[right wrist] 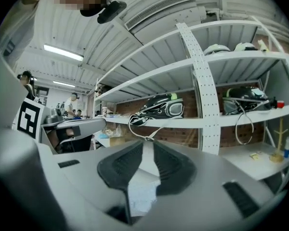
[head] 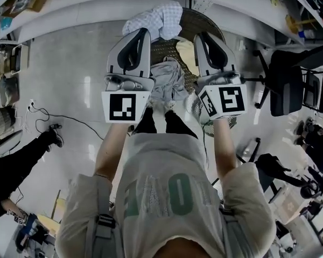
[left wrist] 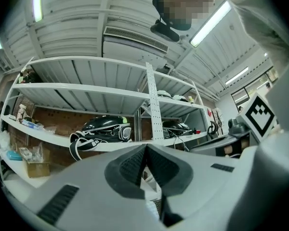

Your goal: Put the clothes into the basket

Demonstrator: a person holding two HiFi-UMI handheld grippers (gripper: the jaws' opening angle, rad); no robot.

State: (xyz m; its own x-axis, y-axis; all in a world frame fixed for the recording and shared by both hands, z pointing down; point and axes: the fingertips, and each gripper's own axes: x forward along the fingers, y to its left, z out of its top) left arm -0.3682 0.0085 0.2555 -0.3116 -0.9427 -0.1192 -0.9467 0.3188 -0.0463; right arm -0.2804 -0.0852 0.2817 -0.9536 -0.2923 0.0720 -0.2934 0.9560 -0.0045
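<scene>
Bright, even room light from ceiling tubes

Long tube lights [left wrist: 209,25] burn white above and to the right of the left gripper [left wrist: 145,146], blown out with no detail, and another strip [right wrist: 62,52] glows up and to the left of the right gripper [right wrist: 147,141]. The glossy floor [head: 86,85] left of both tools throws back pale streaks. Shadows are soft. The shelf rails [left wrist: 86,88] bow towards the edges, the corners go black, and the gripper bodies nearest each lens look blurred.
</scene>
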